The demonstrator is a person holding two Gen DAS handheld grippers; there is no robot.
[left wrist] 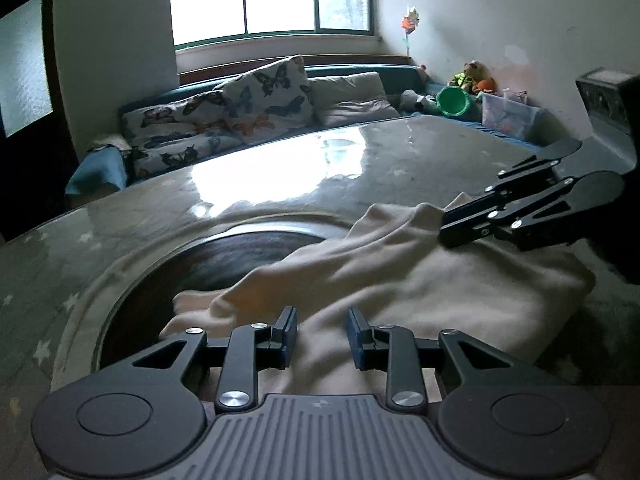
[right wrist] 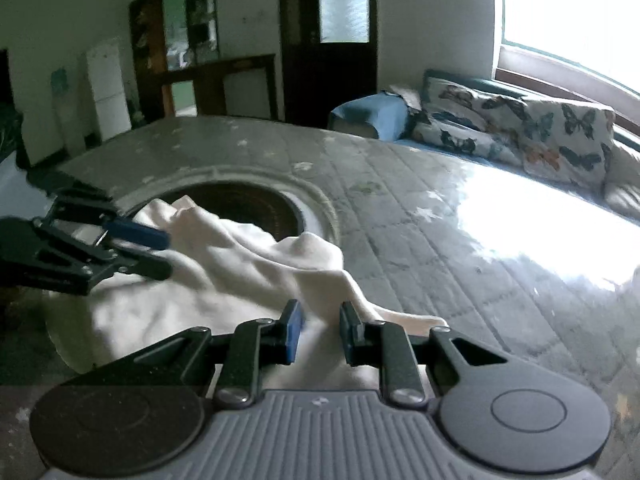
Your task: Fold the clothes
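A cream garment lies rumpled on the table, partly over a dark round disc set in the tabletop. My left gripper is shut on the garment's near edge, and cloth fills the gap between its blue pads. To its right, my right gripper is shut on another part of the same edge, where a peak of cloth sticks out past its tips. Between the two grippers the cloth rises in a loose ridge. Both views are slightly blurred.
The table has a grey quilted cover with stars under a glossy sheet. Behind it stands a sofa with butterfly cushions, with a green bucket and a plastic toy box at its right end. A dark door is at the back.
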